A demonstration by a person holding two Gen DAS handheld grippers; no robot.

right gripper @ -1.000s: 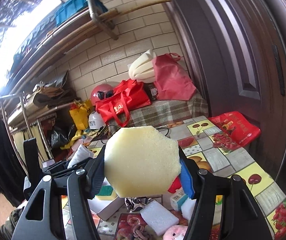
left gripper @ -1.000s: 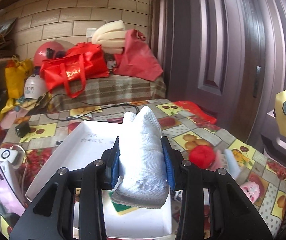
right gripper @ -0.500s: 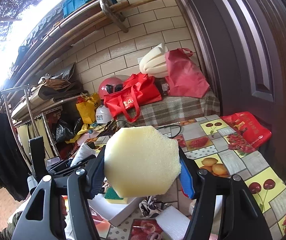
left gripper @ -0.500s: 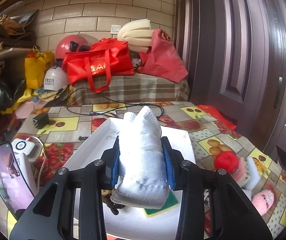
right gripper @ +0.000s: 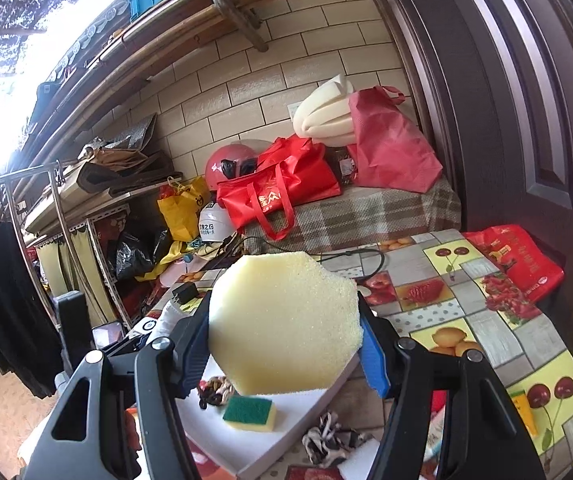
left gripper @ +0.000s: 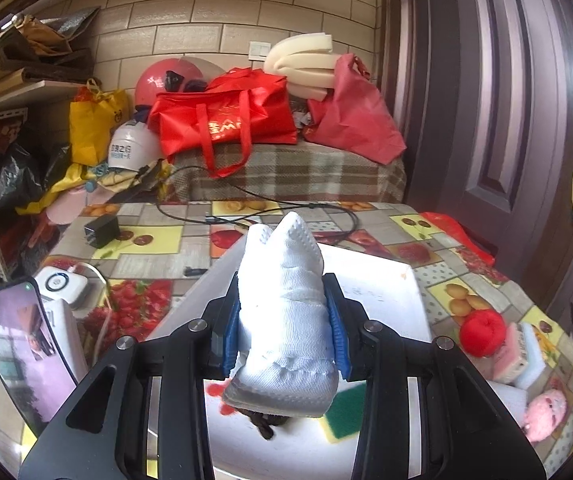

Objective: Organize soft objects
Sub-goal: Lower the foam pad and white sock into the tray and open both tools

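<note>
Left gripper (left gripper: 284, 334) of mine clamps the white sock (left gripper: 284, 312) at lower centre, over the white tray (left gripper: 378, 288); it is light and limp, best pinched mid-body. Right gripper (right gripper: 284, 340) squeezes the yellow sponge (right gripper: 284, 320) at frame centre; springy, edges give.

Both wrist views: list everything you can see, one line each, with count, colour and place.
white sock: 1, white, clamped in left gripper
foam sponge: 1, pale yellow, clamped in right gripper
tray: 1, white, on table under both grippers
scouring sponge: 1, green on yellow, in tray
red ball: 1, red, on table right of tray
pink plush: 1, pink, table's near right edge
tote bag: 1, red, on plaid bench
helmet: 1, red, behind tote bag
phone: 1, upright, left of tray
tablecloth: 1, fruit-patterned
left hand-held gripper: shut on sock
right hand-held gripper: shut on sponge
</note>
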